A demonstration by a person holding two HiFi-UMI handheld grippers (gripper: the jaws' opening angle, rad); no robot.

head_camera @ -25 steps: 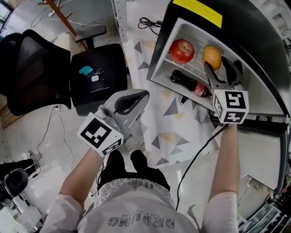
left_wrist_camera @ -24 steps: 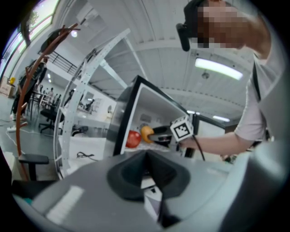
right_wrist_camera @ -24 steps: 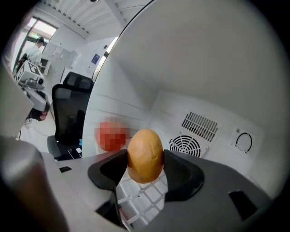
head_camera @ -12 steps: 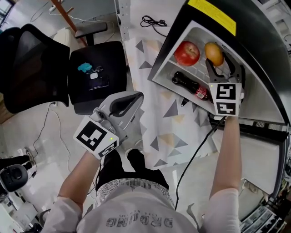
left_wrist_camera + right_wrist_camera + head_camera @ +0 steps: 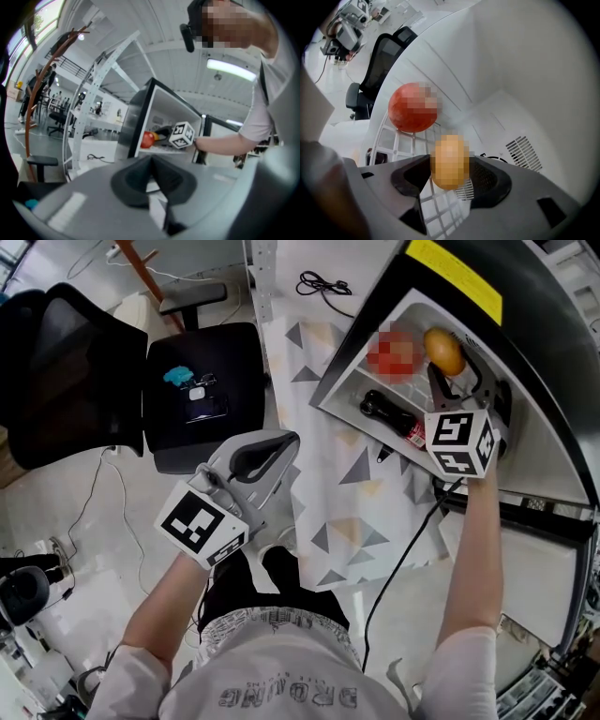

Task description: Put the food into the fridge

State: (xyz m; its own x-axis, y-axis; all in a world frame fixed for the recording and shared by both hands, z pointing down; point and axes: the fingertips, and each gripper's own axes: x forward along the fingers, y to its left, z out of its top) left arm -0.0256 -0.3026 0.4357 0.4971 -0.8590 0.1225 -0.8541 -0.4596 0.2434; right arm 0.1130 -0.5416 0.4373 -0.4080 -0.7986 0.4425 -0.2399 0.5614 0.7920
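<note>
The right tongs (image 5: 450,180), reaching inside the fridge (image 5: 553,399), are clamped on the orange fruit (image 5: 444,351), its long axis upright between them, low over the wire shelf (image 5: 401,140) beside the red apple (image 5: 412,108), while the left tongs (image 5: 151,176), closed on nothing, hang well outside.

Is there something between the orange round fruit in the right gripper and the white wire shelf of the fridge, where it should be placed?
Nothing visible. The orange round fruit, held by the right gripper, is directly over a bare part of the white wire shelf. The red apple lies on that shelf off to one side, apart from it.
</note>
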